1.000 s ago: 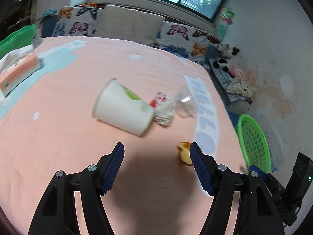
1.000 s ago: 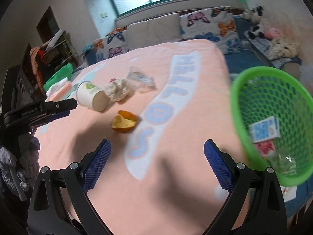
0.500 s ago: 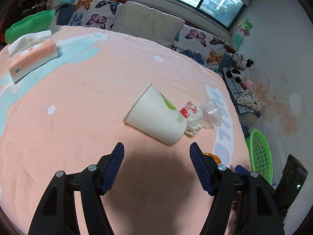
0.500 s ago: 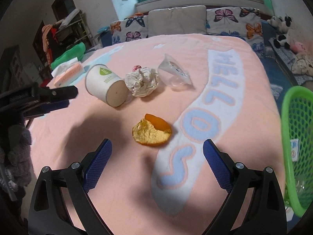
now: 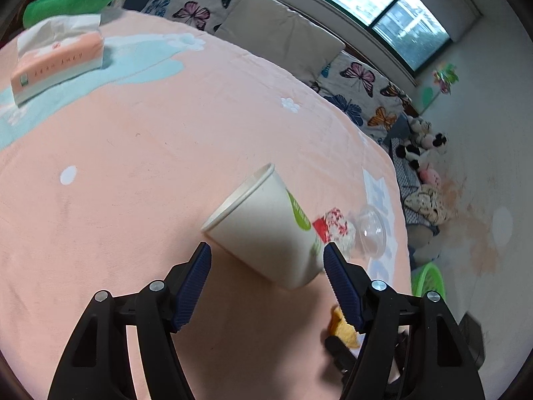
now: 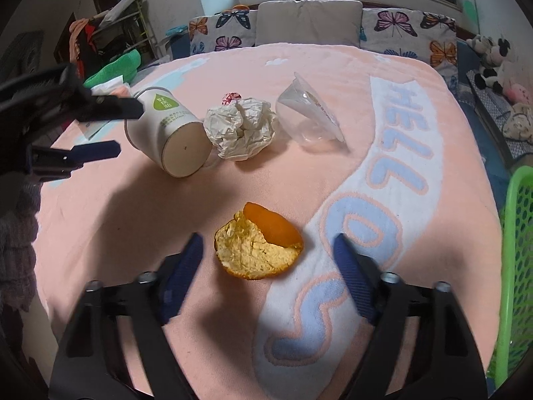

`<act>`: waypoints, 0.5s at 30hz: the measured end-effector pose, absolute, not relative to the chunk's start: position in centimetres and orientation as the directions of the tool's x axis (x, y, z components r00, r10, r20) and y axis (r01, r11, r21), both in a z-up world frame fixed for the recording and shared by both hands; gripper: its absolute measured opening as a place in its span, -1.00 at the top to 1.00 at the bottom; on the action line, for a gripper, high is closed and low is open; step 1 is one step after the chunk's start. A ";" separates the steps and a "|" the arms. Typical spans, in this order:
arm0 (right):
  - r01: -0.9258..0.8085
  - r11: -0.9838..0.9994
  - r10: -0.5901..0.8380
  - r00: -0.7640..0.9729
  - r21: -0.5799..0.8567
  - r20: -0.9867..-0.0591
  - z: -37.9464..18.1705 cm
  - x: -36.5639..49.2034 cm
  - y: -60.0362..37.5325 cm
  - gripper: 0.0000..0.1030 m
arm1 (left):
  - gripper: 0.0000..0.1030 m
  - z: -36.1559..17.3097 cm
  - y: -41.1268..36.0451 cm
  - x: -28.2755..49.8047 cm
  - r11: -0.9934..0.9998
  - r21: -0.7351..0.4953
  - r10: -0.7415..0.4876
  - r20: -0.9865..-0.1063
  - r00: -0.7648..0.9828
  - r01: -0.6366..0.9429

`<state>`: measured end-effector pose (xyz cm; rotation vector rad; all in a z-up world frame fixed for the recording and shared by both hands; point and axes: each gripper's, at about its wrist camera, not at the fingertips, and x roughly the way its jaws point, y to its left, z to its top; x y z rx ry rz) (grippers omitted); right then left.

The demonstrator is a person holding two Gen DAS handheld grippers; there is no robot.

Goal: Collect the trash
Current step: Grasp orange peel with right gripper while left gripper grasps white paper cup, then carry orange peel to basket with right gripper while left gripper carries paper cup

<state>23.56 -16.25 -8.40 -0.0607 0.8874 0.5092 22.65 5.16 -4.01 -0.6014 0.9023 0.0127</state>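
Observation:
A white paper cup (image 5: 266,230) with a green logo lies on its side on the pink bed cover; it also shows in the right wrist view (image 6: 168,133). My left gripper (image 5: 266,253) is open, its fingers on either side of the cup, apart from it. Behind the cup lie a crumpled paper wad (image 6: 241,128) and a clear plastic cup (image 6: 308,116). An orange peel (image 6: 258,243) lies just ahead of my open, empty right gripper (image 6: 266,246). The left gripper (image 6: 113,130) shows at the left of the right wrist view.
A green mesh basket (image 6: 518,266) stands off the bed's right edge, also in the left wrist view (image 5: 428,280). A tissue box (image 5: 56,63) lies at the far left of the bed. Butterfly pillows (image 6: 406,30) line the back. Plush toys (image 5: 423,140) lie on the right.
My left gripper has moved in on the paper cup, which now sits between its fingers. My right gripper has swung away from the basket and come down close to the orange peel.

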 end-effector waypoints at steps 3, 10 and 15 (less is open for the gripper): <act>-0.452 0.882 0.386 0.528 0.134 -0.757 -8.5 23.5 -16.1 -0.33 | -0.35 -4.2 5.2 23.1 0.808 -0.513 -0.237 -0.733 0.638 -0.289; -0.467 0.874 0.396 0.527 0.133 -0.752 -8.4 23.2 -15.9 -0.05 | -0.48 -5.2 5.7 24.1 0.756 -0.546 -0.231 -0.739 0.633 -0.361; -0.464 0.873 0.409 0.523 0.152 -0.748 -8.3 23.1 -16.2 -0.02 | -0.48 -6.4 6.3 24.7 0.708 -0.584 -0.254 -0.736 0.628 -0.398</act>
